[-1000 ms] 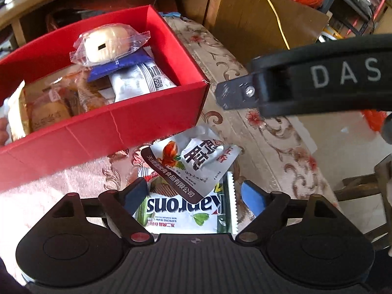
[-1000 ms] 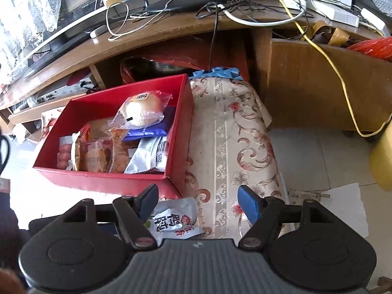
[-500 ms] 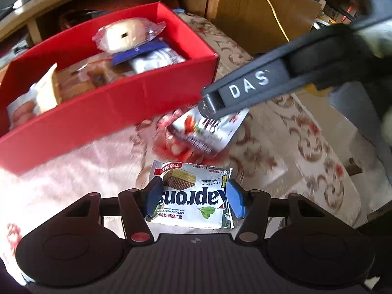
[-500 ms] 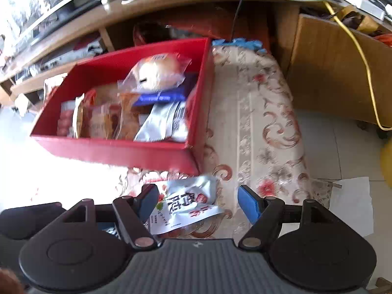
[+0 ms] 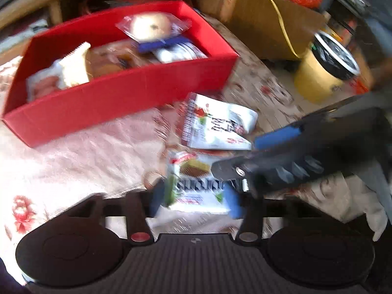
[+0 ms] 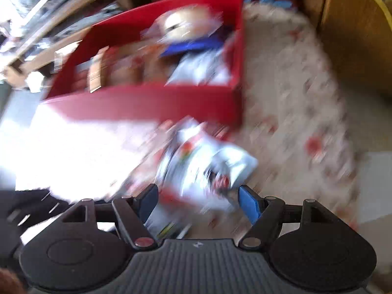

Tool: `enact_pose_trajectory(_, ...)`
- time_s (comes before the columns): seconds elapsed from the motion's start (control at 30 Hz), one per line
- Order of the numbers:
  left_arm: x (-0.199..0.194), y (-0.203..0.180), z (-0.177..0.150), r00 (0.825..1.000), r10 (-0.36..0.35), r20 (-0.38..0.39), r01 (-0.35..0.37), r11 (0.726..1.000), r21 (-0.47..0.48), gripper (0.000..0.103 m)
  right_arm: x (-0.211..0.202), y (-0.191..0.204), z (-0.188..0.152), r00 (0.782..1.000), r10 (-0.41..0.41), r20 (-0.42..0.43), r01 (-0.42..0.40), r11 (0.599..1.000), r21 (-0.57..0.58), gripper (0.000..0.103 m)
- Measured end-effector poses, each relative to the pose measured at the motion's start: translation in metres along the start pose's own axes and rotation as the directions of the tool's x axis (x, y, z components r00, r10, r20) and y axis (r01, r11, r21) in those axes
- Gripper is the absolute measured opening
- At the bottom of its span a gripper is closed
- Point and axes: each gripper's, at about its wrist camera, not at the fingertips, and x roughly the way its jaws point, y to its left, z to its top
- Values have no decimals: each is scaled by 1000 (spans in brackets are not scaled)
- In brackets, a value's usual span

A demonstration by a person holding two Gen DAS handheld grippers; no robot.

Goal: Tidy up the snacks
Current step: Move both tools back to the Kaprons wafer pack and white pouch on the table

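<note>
Lettering on the wafer packet (image 5: 196, 186) is too blurred to read; the left gripper (image 5: 193, 199) clamps it near the red box (image 5: 117, 100). Right gripper (image 6: 198, 202) gapes around the white pouch (image 6: 208, 166).

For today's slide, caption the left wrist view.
Left gripper closes on a wafer packet near the red box.

The red box (image 5: 117, 100) looks like matt cardboard, smooth-sided. Inside it, a bun sits in clear glossy plastic wrap (image 5: 152, 25). Just in front of the box, the white snack packet (image 5: 215, 125) and the wafer packet (image 5: 196, 183) are shiny printed film, crinkled. The cloth (image 5: 80, 156) under the box is woven, flowered, faintly sheened. The left tool (image 5: 194, 202) is matt black plastic with ribbed casing and blue pads (image 5: 231, 202).
</note>
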Motion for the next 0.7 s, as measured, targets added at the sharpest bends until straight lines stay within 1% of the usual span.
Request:
enact_pose_trajectory(0.07, 0, -2, -3, 1000, 15, 3, -15, 1000, 21, 70, -15, 4, -12, 999, -26, 25, 26, 999, -32, 69)
enact_pose_trajectory(0.13, -1, 1, -5, 1000, 10, -1, -9, 1000, 8, 70, -26, 4, -13, 995, -63, 72, 67, 996, -64, 69)
enact_pose_trajectory(0.17, -2, 4, -5, 1000, 8, 1, -8, 1000, -10, 70, -27, 7, -10, 990, -101, 96, 110, 989, -96, 69)
enact_pose_trajectory(0.23, -5, 8, -5, 1000, 8, 9, -8, 999, -33, 71, -18, 15, 2, 977, -179, 112, 197, 965, -172, 69)
enact_pose_trajectory(0.27, -7, 10, -5, 1000, 5, 12, -4, 999, -46, 72, -12, 19, 7, 974, -199, 113, 219, 951, -217, 69)
enact_pose_trajectory(0.37, -8, 15, -7, 1000, -3, 8, 4, 998, -68, 73, 6, 28, 17, 974, -212, 80, 226, 914, -336, 69)
enact_pose_trajectory(0.4, -7, 16, -9, 1000, -7, 2, 7, 997, -75, 74, 11, 31, 20, 976, -211, 57, 217, 900, -379, 69)
enact_pose_trajectory(0.5, -5, 20, -13, 1000, -15, -17, 14, 995, -94, 74, 24, 33, 27, 980, -198, 22, 186, 871, -455, 69)
enact_pose_trajectory(0.57, -5, 21, -14, 1000, -13, -24, 11, 995, -102, 74, 34, 31, 30, 980, -199, 0, 176, 867, -467, 69)
enact_pose_trajectory(0.6, -5, 22, -14, 1000, -12, -27, 9, 994, -105, 75, 37, 29, 31, 980, -201, 1, 179, 871, -458, 71)
enact_pose_trajectory(0.7, -3, 24, -12, 999, -16, -30, 13, 993, -119, 76, 33, 22, 25, 983, -186, 1, 168, 887, -431, 71)
